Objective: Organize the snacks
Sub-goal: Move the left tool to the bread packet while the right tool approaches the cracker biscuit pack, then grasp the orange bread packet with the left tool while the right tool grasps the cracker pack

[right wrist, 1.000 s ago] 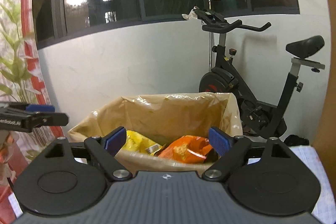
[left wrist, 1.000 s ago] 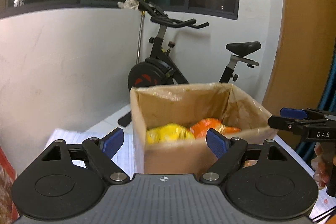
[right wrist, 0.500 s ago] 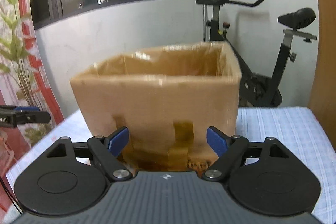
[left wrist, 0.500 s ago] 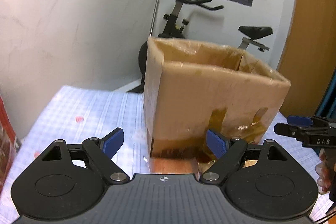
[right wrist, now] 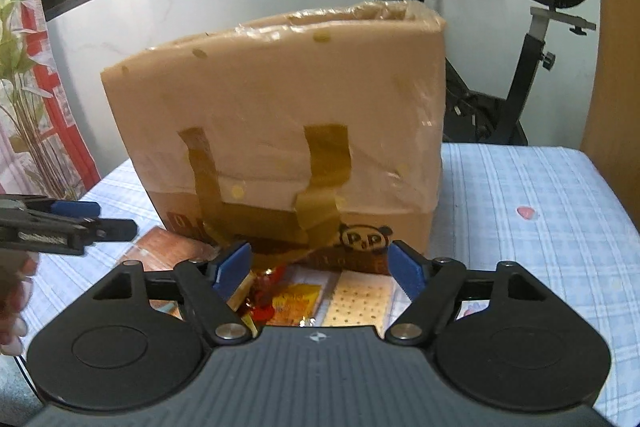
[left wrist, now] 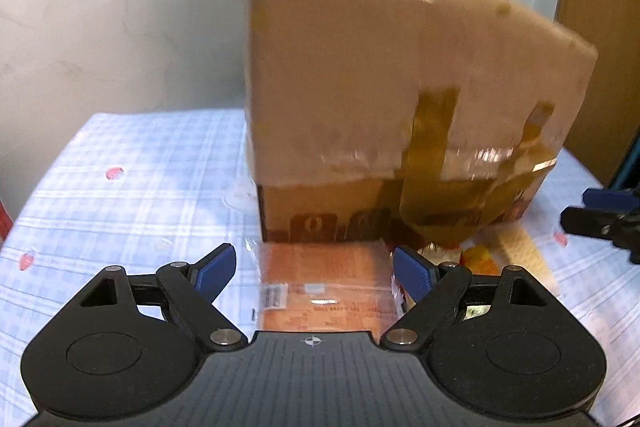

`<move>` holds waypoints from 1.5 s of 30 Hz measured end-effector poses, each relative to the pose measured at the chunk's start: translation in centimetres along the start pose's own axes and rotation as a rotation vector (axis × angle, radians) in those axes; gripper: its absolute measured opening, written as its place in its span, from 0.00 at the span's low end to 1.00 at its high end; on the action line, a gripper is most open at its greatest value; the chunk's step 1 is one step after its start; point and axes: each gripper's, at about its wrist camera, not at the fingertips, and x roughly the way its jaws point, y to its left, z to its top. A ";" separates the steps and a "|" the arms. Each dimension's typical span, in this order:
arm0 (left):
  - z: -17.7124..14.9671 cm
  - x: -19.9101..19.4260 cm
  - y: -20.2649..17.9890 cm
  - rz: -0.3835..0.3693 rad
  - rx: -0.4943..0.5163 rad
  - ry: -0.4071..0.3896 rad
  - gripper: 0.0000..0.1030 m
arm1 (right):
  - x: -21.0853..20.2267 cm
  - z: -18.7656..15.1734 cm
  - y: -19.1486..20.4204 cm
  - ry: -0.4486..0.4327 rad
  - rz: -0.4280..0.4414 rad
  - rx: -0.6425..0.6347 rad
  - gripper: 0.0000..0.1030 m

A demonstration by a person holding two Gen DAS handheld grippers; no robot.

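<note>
left tool (left wrist: 314, 269): jaws spread wide, nothing gripped; an orange flat packet (left wrist: 324, 281) lies on the table between and below the blue pads, which do not press on it. right tool (right wrist: 320, 267): jaws closing, not yet gripping; a yellow-red packet (right wrist: 294, 301) and a dotted cracker packet (right wrist: 360, 303) lie under the gap, with a gold-wrapped item (right wrist: 244, 293) beside the left pad. all these snacks lie on the checked tablecloth (right wrist: 520, 227), just in front of the taped cardboard box (right wrist: 280, 131).

progress, as a judgement: at least four packets are outside the box, so the sorting is unfinished. the box interior is hidden from both views now.

difference from one second ago: both cameras then looked from above into the open box, where a yellow bag and an orange bag lay; half a second ago they faced the box wall. now both tools sit low near the table, the loose packets have come into view, and the right jaws stand narrower than before. the left opening is unchanged.
</note>
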 end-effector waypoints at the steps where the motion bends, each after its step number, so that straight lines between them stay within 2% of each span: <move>1: -0.1 0.5 -0.1 0.001 -0.001 0.014 0.85 | 0.1 -0.2 -0.3 0.006 -0.004 0.004 0.76; 4: -0.7 1.6 -0.3 0.001 -0.006 0.046 0.85 | 0.5 -1.0 -0.8 0.025 -0.019 0.015 0.73; 11: -1.8 2.7 -0.6 -0.003 0.004 0.050 0.86 | 2.3 -2.9 -2.4 0.082 -0.062 0.073 0.64; 15: -2.2 3.3 -1.1 0.006 0.016 0.050 0.85 | 3.9 -3.2 -3.0 0.122 -0.067 0.083 0.63; 19: -2.5 2.9 -1.3 0.037 0.029 0.047 0.77 | 5.9 -2.8 -2.9 0.157 -0.080 0.072 0.62; 24: -3.0 2.1 -0.2 0.061 -0.002 0.048 0.77 | 7.6 -3.0 -2.3 0.203 -0.082 0.046 0.61; 30: -4.1 0.7 1.1 0.101 -0.042 0.038 0.77 | 7.1 -4.2 -0.9 0.197 -0.121 -0.024 0.59; 34: -4.8 0.3 2.1 0.107 -0.082 0.030 0.78 | 6.4 -5.0 -1.0 0.174 -0.138 -0.033 0.49; 45: -4.7 0.8 1.8 0.105 -0.082 0.032 0.80 | 6.4 -5.2 -1.1 0.165 -0.135 -0.042 0.49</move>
